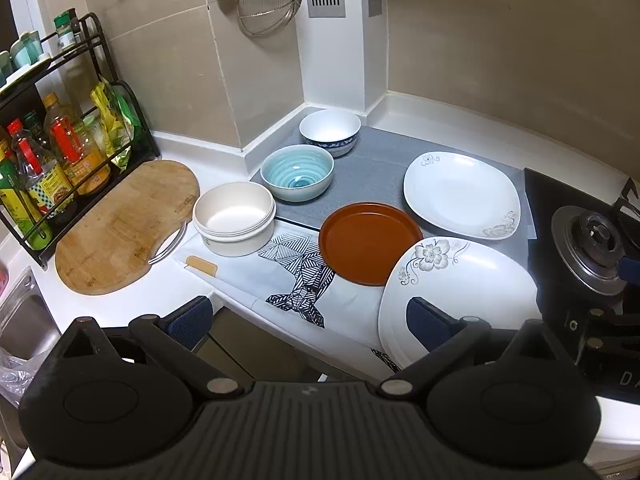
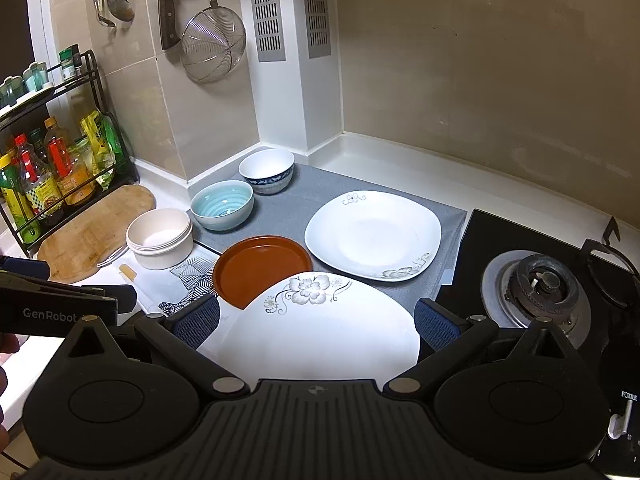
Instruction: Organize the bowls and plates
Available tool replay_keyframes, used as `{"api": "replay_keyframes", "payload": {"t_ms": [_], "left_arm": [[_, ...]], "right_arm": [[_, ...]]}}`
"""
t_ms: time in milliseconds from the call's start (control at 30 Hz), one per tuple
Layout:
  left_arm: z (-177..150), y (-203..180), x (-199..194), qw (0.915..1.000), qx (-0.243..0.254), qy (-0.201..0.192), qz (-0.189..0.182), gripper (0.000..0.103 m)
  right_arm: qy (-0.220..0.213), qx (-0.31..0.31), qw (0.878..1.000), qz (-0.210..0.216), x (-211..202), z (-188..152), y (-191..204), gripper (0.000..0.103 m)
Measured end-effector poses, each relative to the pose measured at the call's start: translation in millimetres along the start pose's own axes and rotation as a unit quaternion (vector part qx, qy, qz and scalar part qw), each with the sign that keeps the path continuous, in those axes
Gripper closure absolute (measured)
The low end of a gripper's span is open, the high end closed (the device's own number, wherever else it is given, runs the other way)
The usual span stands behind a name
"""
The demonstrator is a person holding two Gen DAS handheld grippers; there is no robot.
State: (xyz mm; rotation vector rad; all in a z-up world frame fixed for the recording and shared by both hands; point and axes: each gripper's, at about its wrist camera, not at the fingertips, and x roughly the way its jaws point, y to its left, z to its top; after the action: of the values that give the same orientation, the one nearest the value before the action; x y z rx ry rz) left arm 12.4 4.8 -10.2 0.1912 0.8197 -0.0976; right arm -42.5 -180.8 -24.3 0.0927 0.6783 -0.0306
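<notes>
Both my grippers hang with fingers wide, the right gripper [image 2: 316, 326] over the near flowered plate [image 2: 320, 320] at the counter [image 2: 400, 160] edge, so I'd pinch its rim squarely and stack it level onto the far white plate [image 2: 372, 236]

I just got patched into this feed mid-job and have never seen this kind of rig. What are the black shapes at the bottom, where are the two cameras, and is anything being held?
The black shapes are handheld two-finger grippers, each carrying its own forward-looking camera. The left gripper and right gripper are both open, holding nothing. On the counter: a cream bowl, teal bowl, blue-patterned bowl, brown plate, and two white floral plates, near and far.
</notes>
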Motion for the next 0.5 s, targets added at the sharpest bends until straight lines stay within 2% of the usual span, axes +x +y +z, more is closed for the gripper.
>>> {"api": "replay_keyframes", "payload": {"t_ms": [500], "left_arm": [[-1.0, -1.3, 0.7, 1.0, 0.003, -0.001, -0.002, 0.0]], "right_arm": [[0.004, 0.002, 1.0, -0.004, 0.1, -0.1, 1.5, 0.0]]}}
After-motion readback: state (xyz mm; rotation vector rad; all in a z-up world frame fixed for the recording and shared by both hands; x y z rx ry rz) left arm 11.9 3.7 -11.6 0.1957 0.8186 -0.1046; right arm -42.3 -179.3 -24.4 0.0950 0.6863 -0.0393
